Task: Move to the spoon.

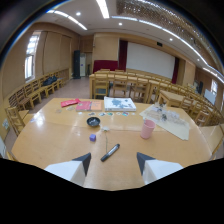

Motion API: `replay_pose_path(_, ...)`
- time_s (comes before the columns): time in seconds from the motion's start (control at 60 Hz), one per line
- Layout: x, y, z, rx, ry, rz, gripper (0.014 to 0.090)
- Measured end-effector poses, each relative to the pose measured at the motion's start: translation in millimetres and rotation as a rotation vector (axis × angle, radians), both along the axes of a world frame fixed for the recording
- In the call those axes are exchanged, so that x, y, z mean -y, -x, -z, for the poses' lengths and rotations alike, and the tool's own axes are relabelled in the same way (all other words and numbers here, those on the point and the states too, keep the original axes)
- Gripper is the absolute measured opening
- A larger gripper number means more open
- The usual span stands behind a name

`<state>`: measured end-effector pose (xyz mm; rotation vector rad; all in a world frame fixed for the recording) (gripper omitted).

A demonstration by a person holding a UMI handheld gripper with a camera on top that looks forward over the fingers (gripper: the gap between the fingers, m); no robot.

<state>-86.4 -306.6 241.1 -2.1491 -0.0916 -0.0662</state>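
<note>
A thin pale spoon (106,138) lies on the wooden table (55,137), its head toward a small dark bowl (93,121). It sits just beyond my gripper (114,159), whose two fingers stand wide open with nothing gripped. A dark pen-like object (110,152) lies slanted on the table between the fingertips, touching neither. The spoon's near end reaches almost to that dark object.
A pink cup (147,128) stands ahead to the right, and a small purple object (92,137) sits left of the spoon. Books (119,103), red booklets (76,104) and a crumpled clear plastic sheet (167,120) lie at the far side. Wooden chairs (20,100) surround the table.
</note>
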Motion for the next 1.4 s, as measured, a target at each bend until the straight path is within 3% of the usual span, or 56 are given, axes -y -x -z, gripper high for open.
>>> replay_pose_path(0.1,-4.4,5.7,16.5,-0.002,0.035,0.010,0.0863)
replay_pose_path(0.233,10.2,-27.8,44.6,0.004,0.090,0.031,0.0863)
replay_pose_path(0.367,-4.4,-71.6,64.9,0.018,0.111,0.055,0.0861)
replay_pose_path(0.517,-56.3,-120.3,70.9,0.041,0.094,0.059,0.0862)
replay_pose_path(0.683,-143.9,-162.3,68.9,0.051,0.034,0.041,0.0863)
replay_pose_path(0.95,-257.7,-187.6,95.4,0.039,0.020,-0.010,0.0861)
replay_pose_path(1.117,-289.5,-186.7,117.2,0.010,0.047,-0.038,0.0858)
replay_pose_path(1.4,-300.2,-185.3,132.5,0.000,0.079,-0.057,0.0864)
